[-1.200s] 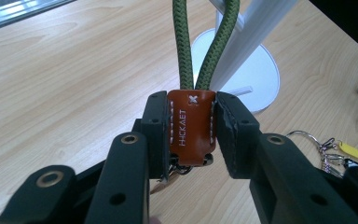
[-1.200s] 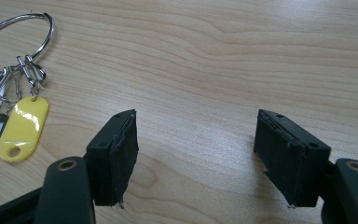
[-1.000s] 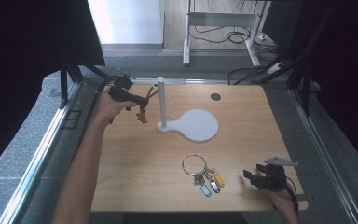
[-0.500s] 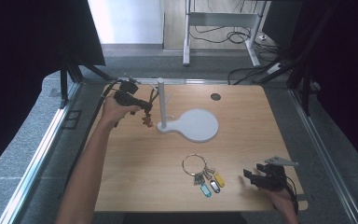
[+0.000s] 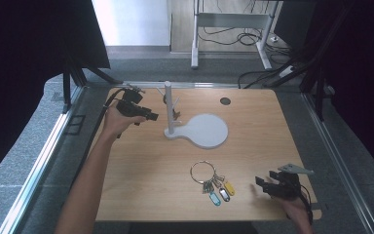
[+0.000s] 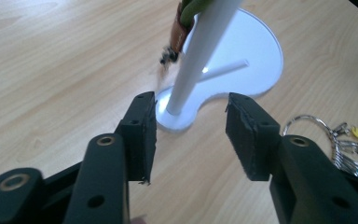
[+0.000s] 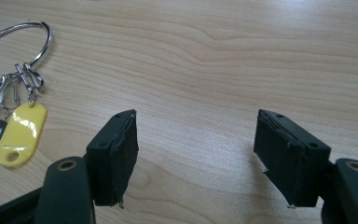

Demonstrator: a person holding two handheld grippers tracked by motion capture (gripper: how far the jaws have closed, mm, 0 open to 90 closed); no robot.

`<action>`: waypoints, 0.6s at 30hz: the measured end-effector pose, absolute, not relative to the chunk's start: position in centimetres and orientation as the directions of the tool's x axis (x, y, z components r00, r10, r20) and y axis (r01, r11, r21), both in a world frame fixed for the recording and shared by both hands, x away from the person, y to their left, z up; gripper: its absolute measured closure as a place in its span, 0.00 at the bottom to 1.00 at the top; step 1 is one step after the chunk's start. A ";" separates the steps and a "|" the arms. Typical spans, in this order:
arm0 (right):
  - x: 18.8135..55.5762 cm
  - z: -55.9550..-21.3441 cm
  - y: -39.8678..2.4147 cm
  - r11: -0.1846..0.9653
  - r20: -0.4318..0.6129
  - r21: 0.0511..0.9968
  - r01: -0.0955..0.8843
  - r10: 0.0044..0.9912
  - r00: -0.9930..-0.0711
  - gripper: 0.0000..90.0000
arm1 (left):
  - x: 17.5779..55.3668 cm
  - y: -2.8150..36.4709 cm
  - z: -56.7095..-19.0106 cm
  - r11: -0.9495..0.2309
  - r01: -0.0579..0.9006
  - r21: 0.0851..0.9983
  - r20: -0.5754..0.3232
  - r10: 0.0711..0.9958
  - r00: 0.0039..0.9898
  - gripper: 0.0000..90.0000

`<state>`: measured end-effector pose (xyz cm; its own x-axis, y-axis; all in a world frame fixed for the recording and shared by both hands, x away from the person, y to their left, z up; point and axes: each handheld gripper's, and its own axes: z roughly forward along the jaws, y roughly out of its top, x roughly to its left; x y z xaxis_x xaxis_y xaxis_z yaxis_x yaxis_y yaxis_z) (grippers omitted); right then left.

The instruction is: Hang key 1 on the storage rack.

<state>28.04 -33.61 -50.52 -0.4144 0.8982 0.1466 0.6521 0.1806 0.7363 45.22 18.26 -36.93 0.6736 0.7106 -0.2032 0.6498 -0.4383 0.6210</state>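
Just opened: left gripper (image 5: 152,117), jaws now apart with nothing between, drawn back slightly from white stand (image 5: 169,109) near bench's far-left edge. Brown key fob (image 6: 179,29) hanging on stand's peg, long axis vertical, pointing down. Right gripper (image 5: 260,183) wide, empty, near-right corner.

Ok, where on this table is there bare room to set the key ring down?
Bare wood lies right of the white stand base, out to the table edge, and left of the key ring. It is crowded around the stand post, beside the left gripper.

One white stand (image 5: 195,127), one key ring (image 5: 203,171), three key tags (image 5: 221,190), two claws (image 5: 148,116) (image 5: 262,183).
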 end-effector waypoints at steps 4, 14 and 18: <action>27.9 -50.4 -33.6 0.180 0.148 0.738 0.650 0.897 -0.417 0.34 | 43.6 18.3 -37.0 -0.443 0.634 0.634 -0.208 0.691 0.692 0.52; 27.7 -50.4 -33.5 0.183 0.146 0.739 0.648 0.896 -0.420 0.34 | 39.6 18.5 -37.0 -0.480 0.577 0.661 -0.155 0.666 0.730 0.49; 27.7 -50.4 -33.3 0.192 0.142 0.740 0.644 0.892 -0.430 0.34 | 38.5 18.6 -37.7 -0.466 0.576 0.671 -0.160 0.668 0.727 0.49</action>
<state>27.70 -33.32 -50.37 -0.4296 0.8918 0.1421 0.6440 0.1922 0.7405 38.52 18.64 -37.71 0.7270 0.6677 -0.1601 0.5762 -0.4664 0.6712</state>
